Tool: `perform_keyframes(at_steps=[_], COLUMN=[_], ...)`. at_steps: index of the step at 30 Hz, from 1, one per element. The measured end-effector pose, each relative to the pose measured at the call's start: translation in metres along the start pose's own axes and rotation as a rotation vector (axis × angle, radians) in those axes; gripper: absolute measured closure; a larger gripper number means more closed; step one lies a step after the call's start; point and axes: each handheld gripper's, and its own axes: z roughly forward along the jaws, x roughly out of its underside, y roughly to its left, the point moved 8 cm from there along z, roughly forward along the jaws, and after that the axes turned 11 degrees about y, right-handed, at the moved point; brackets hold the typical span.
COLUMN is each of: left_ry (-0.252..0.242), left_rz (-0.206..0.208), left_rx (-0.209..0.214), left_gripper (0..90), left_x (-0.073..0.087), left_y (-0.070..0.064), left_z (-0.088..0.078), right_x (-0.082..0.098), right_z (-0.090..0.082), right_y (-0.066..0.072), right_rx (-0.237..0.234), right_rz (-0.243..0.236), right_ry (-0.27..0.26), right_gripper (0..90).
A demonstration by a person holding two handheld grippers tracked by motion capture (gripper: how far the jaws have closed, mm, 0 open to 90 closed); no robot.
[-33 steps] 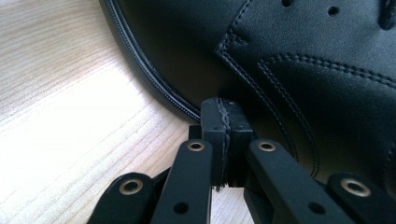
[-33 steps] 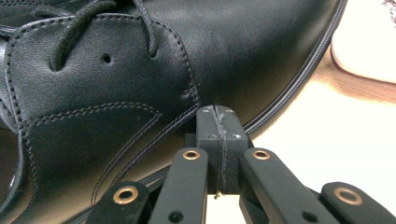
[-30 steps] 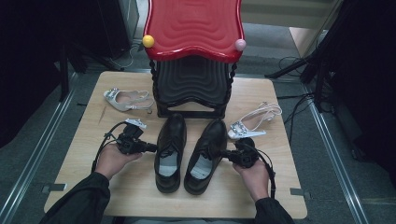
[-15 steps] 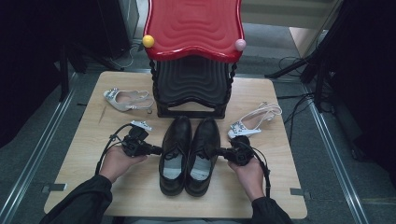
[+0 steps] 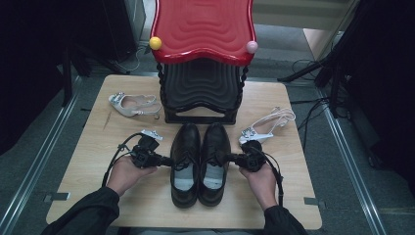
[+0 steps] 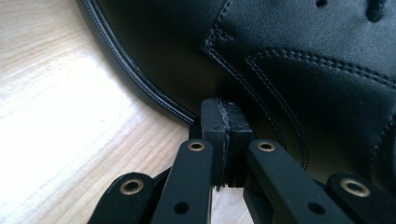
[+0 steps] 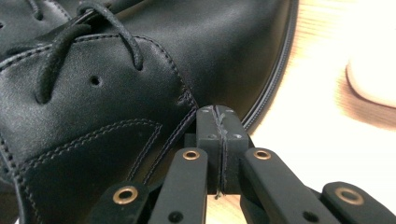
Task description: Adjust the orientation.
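Claws against black shoes' outer sides

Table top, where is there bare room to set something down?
Free wood lies along the near edge of the table, left of the black shoes, and at the right rear corner past the white sandal. It is crowded in the middle, around the shoes, both tongs and the rack.
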Motion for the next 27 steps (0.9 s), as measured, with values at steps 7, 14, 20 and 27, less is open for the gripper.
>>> perform_keyframes(at_steps=[7, 14, 20, 27], left_ry=[0.009, -0.008, -0.013, 0.01], left_rz=[0.009, 0.022, 0.026, 0.066], left_rx=[0.036, 0.051, 0.091, 0.053], left_gripper=[90.0, 90.0, 90.0, 89.9], left_x=[0.002, -0.001, -0.002, -0.001], left_y=[-0.011, -0.022, -0.031, -0.031], left_z=[0.006, 0.014, 0.018, 0.013], right_x=[-0.005, -0.009, -0.014, -0.016], right_z=[-0.005, -0.011, -0.012, -0.019], right_y=[-0.003, -0.011, -0.016, -0.022], right_rx=[0.011, 0.027, 0.048, 0.031], right_rz=[0.003, 0.016, 0.012, 0.027], right_ry=[-0.016, -0.028, -0.028, -0.047], right_gripper=[90.0, 90.0, 90.0, 84.1])
